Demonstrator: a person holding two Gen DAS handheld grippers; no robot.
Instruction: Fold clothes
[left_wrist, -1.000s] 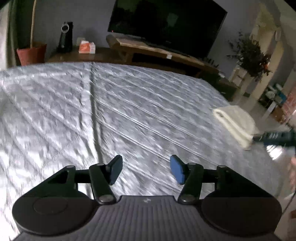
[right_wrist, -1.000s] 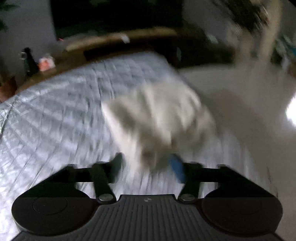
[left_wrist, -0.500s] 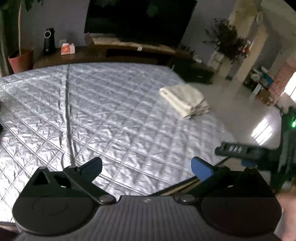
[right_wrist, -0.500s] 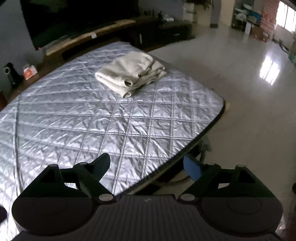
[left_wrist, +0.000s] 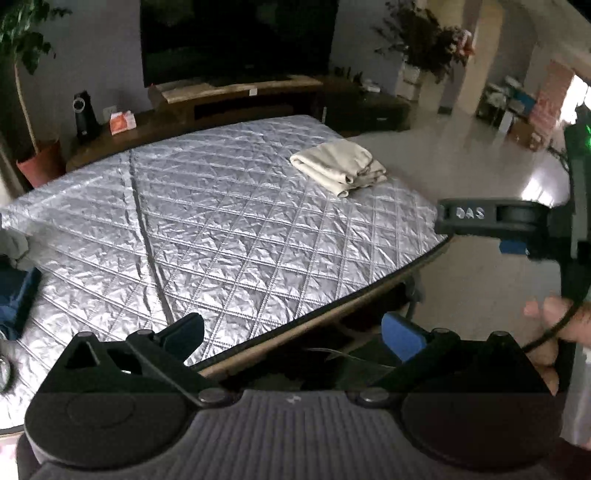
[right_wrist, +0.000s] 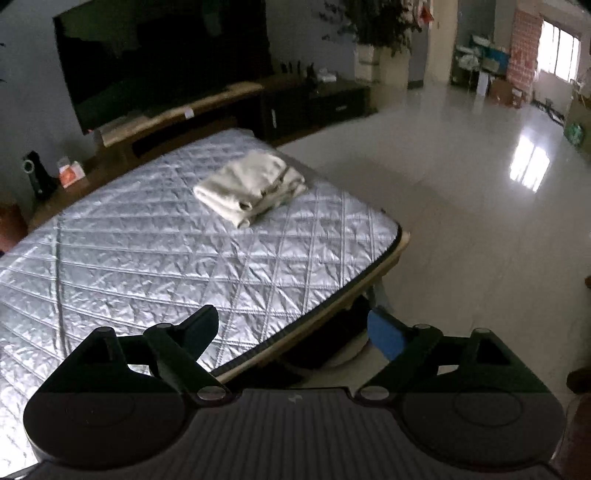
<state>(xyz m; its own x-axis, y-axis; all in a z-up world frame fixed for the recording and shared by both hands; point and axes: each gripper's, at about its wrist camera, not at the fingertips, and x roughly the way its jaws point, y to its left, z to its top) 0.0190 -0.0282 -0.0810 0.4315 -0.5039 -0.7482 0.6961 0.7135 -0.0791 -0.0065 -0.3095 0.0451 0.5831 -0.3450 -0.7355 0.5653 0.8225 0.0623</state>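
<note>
A cream garment (left_wrist: 338, 168) lies folded in a compact bundle near the far right corner of the bed's silver quilted cover (left_wrist: 221, 229). The right wrist view shows the same garment (right_wrist: 251, 188) and the cover (right_wrist: 147, 258). My left gripper (left_wrist: 291, 332) hangs open over the bed's near edge, far from the garment, with nothing between its fingers. My right gripper (right_wrist: 295, 328) is also open and empty, above the bed's near right corner. Its black casing (left_wrist: 480, 216) shows at the right of the left wrist view, above a person's hand (left_wrist: 554, 325).
A large dark TV (left_wrist: 236, 37) sits over a wooden stand (left_wrist: 236, 92) beyond the bed. A potted plant (left_wrist: 37, 162) stands at the far left. Blue cloth (left_wrist: 14, 295) lies at the bed's left edge. Glossy floor (right_wrist: 480, 184) stretches to the right.
Both grippers have drawn back and up from the bed. The left jaws have spread wider. The garment, close in front of the right fingers before, now lies far off, folded.
</note>
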